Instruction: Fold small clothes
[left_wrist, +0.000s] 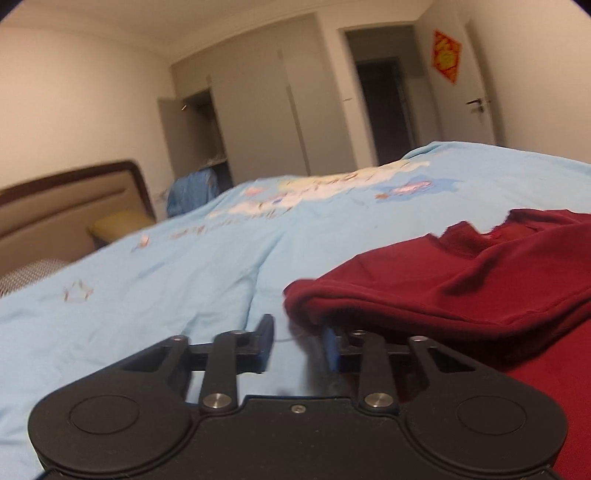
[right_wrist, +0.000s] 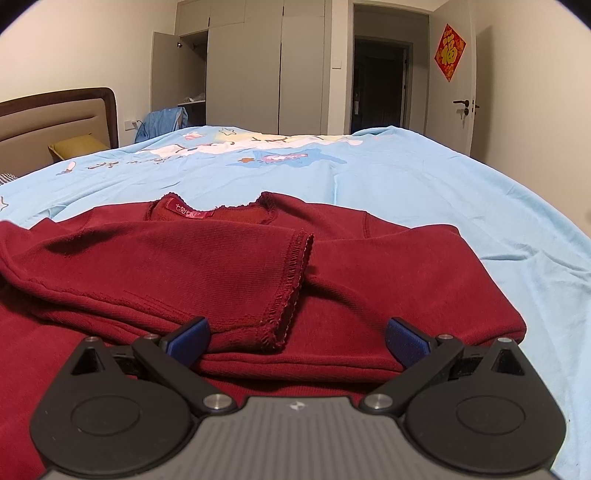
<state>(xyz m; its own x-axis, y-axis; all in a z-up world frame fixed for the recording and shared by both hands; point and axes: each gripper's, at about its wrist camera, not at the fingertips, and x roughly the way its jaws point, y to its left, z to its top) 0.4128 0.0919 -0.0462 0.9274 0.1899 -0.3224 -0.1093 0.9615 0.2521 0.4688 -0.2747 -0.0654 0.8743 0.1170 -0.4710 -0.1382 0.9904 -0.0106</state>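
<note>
A dark red long-sleeved top (right_wrist: 369, 266) lies flat on the light blue bedspread (right_wrist: 406, 177), its collar and label (right_wrist: 190, 213) at the far side. One sleeve is folded across the chest, and its frayed cuff (right_wrist: 291, 288) ends near the middle. My right gripper (right_wrist: 297, 341) is wide open low over the top's near part, and the cuff lies between its blue pads (right_wrist: 188, 338). In the blurred left wrist view, my left gripper (left_wrist: 298, 341) is open at the top's (left_wrist: 461, 288) folded left edge. That edge drapes over its right finger (left_wrist: 330, 347).
A padded headboard (right_wrist: 55, 122) and a yellow pillow (right_wrist: 75, 146) are at the far left. Behind the bed stand a grey wardrobe (right_wrist: 240, 70) with one door open, blue cloth (right_wrist: 162, 123) beside it, a dark doorway (right_wrist: 378, 81) and a white door with a red ornament (right_wrist: 449, 51).
</note>
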